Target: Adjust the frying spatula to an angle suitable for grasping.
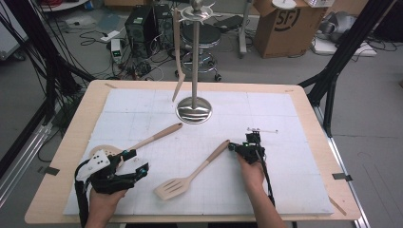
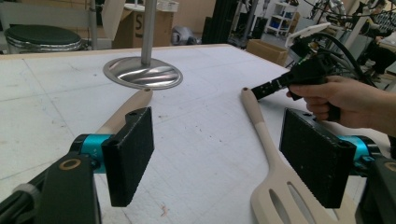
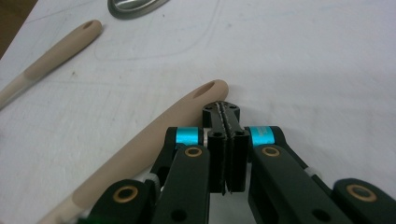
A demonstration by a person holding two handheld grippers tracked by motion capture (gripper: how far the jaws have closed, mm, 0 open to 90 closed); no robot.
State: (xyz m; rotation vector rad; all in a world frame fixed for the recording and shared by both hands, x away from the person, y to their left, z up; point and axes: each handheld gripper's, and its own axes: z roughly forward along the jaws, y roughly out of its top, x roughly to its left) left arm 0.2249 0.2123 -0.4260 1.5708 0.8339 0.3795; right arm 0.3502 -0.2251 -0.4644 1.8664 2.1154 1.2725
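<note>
A wooden slotted spatula [image 1: 190, 176] lies on the white mat, its handle end [image 3: 210, 88] pointing to the far right. My right gripper [image 1: 234, 147] is shut with nothing between its jaws, and its tip [image 3: 223, 110] rests just beside that handle end. A wooden spoon [image 1: 142, 140] lies to the left, its handle [image 2: 135, 100] passing behind my left gripper's left pad [image 2: 130, 154]. My left gripper [image 1: 137, 161] stands open and holds nothing; in its own view [image 2: 224, 156] the slotted spatula [image 2: 271, 140] lies beneath its right pad. The right gripper [image 2: 280, 84] shows there in a hand.
A metal stand with a round base [image 1: 194, 110] rises at the mat's far middle, and another wooden utensil [image 1: 178, 57] hangs from its top hooks. The base [image 2: 142, 72] lies beyond the spoon handle. A stool, boxes and cables crowd the floor behind the table.
</note>
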